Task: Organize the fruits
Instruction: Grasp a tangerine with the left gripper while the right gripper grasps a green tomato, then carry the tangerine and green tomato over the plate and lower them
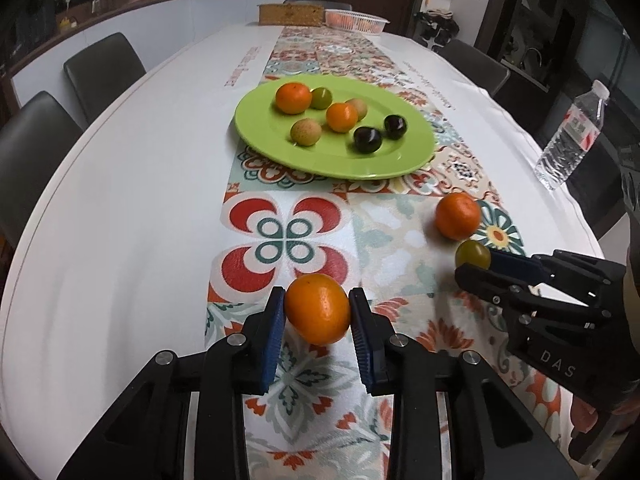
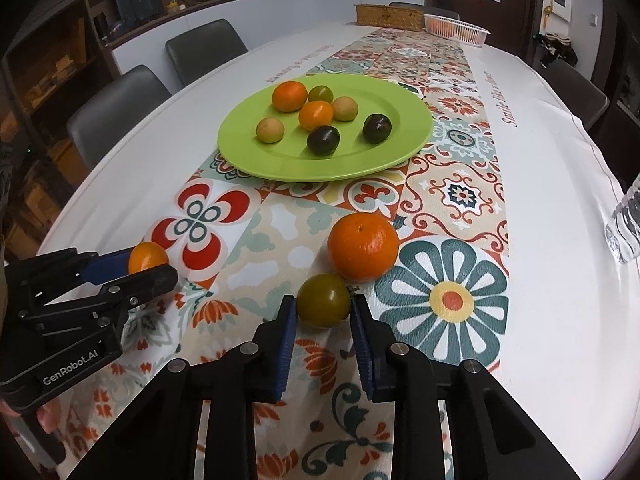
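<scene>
My left gripper point(image 1: 317, 312) is shut on a small orange point(image 1: 318, 309) just above the patterned runner; it also shows in the right wrist view point(image 2: 147, 257). My right gripper point(image 2: 323, 304) is shut on a green tomato point(image 2: 323, 300), also seen in the left wrist view point(image 1: 473, 254). A bigger orange point(image 2: 362, 246) lies on the runner just beyond the tomato. A green plate point(image 1: 384, 160) farther up the table holds several fruits: two oranges, a green tomato, two pale round fruits and two dark plums point(image 1: 367, 140).
A water bottle point(image 1: 570, 138) stands near the table's right edge. A wicker box point(image 1: 290, 14) and a white basket point(image 1: 356, 21) sit at the far end. Dark chairs point(image 1: 104, 66) line both sides of the table.
</scene>
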`<move>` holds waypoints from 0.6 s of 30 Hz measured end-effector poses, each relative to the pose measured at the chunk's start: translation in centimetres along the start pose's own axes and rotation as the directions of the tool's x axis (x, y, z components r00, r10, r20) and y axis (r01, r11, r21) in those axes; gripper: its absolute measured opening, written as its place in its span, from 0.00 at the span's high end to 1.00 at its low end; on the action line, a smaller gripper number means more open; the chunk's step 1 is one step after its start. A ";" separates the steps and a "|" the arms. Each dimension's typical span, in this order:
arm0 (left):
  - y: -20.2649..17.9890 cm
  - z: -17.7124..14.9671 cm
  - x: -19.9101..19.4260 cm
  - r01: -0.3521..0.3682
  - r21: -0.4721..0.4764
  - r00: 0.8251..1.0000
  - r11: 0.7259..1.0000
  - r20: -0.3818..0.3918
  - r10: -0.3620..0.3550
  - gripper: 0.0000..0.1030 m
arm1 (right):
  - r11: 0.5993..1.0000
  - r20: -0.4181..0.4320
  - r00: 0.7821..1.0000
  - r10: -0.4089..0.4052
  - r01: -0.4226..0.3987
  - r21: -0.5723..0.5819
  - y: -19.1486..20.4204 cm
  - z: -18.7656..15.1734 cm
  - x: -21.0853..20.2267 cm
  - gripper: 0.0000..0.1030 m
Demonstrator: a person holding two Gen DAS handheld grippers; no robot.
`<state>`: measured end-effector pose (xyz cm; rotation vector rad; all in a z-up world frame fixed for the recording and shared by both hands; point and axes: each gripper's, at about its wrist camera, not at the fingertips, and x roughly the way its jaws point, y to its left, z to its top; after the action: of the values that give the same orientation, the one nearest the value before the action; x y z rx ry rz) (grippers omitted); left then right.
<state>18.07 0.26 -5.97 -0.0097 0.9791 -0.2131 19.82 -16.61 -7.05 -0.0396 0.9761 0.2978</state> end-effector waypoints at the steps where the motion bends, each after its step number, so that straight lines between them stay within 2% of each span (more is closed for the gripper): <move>1: -0.2 0.0 -0.3 0.003 0.005 1.000 1.000 0.006 -0.003 0.69 | 1.000 0.003 1.000 0.005 -0.005 0.002 0.0 -0.1 -0.2 0.72; 18: -2.2 1.8 -4.6 0.004 0.053 0.993 0.999 0.119 -0.011 0.69 | 0.999 0.118 0.992 0.034 -0.032 -0.016 0.0 1.0 -5.0 0.72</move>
<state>16.68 -1.22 -1.00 0.0224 0.8546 -0.2427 18.05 -17.61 -2.39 -0.0186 0.8571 0.3340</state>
